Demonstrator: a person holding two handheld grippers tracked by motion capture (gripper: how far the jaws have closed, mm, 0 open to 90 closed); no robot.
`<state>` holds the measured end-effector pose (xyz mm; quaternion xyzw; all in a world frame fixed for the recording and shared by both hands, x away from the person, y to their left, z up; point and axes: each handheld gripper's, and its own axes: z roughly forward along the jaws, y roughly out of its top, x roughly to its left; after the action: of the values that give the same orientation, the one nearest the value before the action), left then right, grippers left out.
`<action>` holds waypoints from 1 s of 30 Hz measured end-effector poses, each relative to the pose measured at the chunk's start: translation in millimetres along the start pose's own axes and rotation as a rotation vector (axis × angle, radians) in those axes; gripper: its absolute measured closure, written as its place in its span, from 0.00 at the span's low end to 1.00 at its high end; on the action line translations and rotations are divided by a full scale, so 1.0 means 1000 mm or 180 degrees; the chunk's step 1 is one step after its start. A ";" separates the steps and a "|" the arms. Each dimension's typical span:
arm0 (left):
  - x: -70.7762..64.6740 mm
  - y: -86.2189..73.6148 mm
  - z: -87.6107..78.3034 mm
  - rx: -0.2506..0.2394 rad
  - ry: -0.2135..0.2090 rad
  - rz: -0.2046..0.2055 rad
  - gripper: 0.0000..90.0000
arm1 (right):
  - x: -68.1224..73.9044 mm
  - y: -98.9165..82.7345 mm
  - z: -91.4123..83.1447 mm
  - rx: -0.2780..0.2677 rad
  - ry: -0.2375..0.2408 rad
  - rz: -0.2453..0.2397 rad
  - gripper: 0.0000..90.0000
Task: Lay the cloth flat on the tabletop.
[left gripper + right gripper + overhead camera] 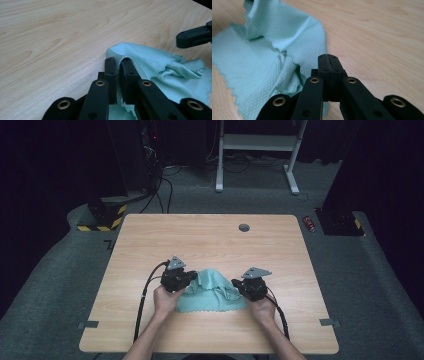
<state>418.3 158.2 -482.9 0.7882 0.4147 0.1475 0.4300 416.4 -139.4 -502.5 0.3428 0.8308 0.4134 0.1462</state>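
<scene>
Teal cloth [212, 292] on the table [210, 240], between both tongs: left tongs [192, 279] and right tongs [236, 284] each clamped on a cloth edge.

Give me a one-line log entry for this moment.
left gripper: shut on teal cloth edge | right gripper: shut on cloth's other side | cloth: bunched on wooden table

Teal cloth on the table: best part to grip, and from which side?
Judging by its pose, take the teal cloth at its two far corners, low and from the outer sides. It lies crumpled, with a raised fold at the left corner that jaws can pinch. The left tool is shut on that fold; the right tool is shut at the cloth's right edge, though cloth between its jaws is hidden.
</scene>
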 end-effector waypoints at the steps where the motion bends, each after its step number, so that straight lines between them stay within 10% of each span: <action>1: 0.003 0.001 -0.002 -0.0020 0.0043 -0.0065 0.96 | 0.001 0.004 -0.001 0.0014 0.0072 -0.0011 0.97; 10: 0.007 0.003 -0.001 0.0068 0.0175 -0.0034 0.98 | 0.002 -0.013 0.003 0.0167 0.0088 0.0038 0.74; 15: 0.007 0.003 -0.001 0.0057 0.0156 -0.0027 0.98 | 0.000 -0.016 0.010 0.0291 0.0069 0.0000 0.98; 30: 0.024 0.001 0.014 0.0267 0.0277 -0.0267 0.98 | -0.011 0.029 0.010 0.0245 -0.0059 0.0054 0.99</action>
<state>441.3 169.2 -493.3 0.7803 0.4716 0.1460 0.3839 442.2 -128.6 -486.5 0.3591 0.8417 0.3792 0.1372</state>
